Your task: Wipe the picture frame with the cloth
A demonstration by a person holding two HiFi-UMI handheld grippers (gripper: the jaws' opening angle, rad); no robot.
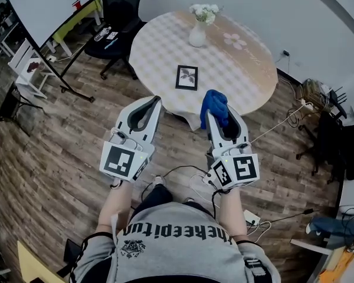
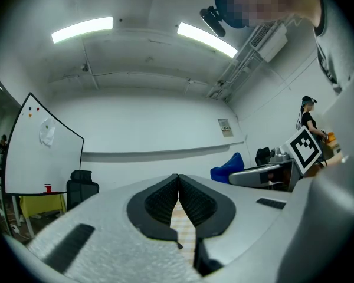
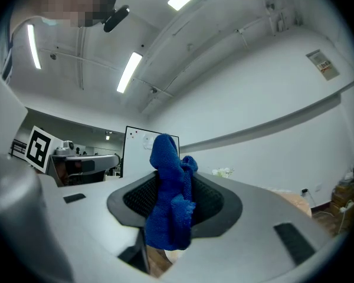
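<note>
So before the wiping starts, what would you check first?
1. Grip: ok, the right tool is shut on the blue cloth.
2. Spare hand: ok, the left tool has its jaws together with nothing between them.
3. Target: ok, the picture frame lies flat and uncovered on the round table.
4. Contact: not ok, the blue cloth hangs short of the picture frame.
5. Obstacles: ok, the vase stands apart, beyond the picture frame.
6. Dirt on the picture frame: cannot tell.
</note>
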